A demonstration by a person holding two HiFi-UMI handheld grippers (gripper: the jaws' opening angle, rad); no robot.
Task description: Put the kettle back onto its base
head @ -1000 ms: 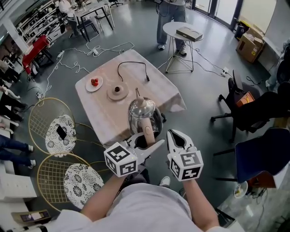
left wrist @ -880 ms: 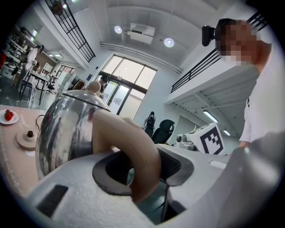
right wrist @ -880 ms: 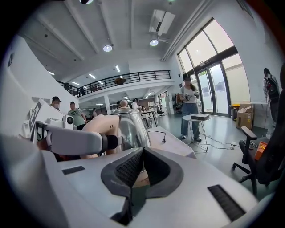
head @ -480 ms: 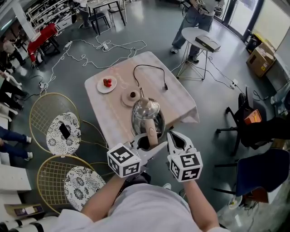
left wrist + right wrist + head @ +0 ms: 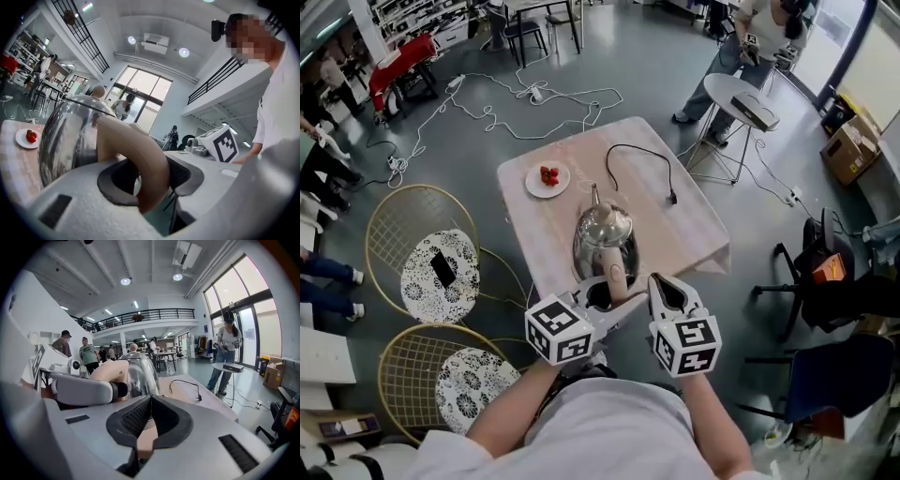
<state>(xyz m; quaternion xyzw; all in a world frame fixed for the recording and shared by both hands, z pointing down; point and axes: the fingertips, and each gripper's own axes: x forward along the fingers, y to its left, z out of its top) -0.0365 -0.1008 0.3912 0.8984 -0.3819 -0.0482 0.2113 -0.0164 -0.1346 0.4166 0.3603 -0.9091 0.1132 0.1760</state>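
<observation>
A shiny steel kettle [image 5: 602, 240] with a beige handle [image 5: 616, 277] hangs in front of me over the near part of the pink-clothed table [image 5: 698, 239]. My left gripper [image 5: 607, 296] is shut on that handle. In the left gripper view the handle [image 5: 140, 159] curves down between the two dark pads of the left gripper [image 5: 151, 174]. Just to the right of the handle, my right gripper [image 5: 662, 287] is shut, its pads meeting with nothing between them [image 5: 150, 401]. The kettle [image 5: 139, 373] stands close ahead and to the left of it. The kettle's base is hidden behind the kettle.
A white plate with red fruit [image 5: 547, 176] and a black power cord [image 5: 649, 159] lie on the table. Two wire chairs [image 5: 422, 255] [image 5: 450, 375] stand at the left. A round side table [image 5: 748, 101] with a person beside it is at the far right, and cables [image 5: 506, 112] trail on the floor.
The table, plate and cord have come nearer and slid right in the head view. The round base, seen earlier beside the plate, is now covered by the kettle. Both grippers keep their hold and spacing.
</observation>
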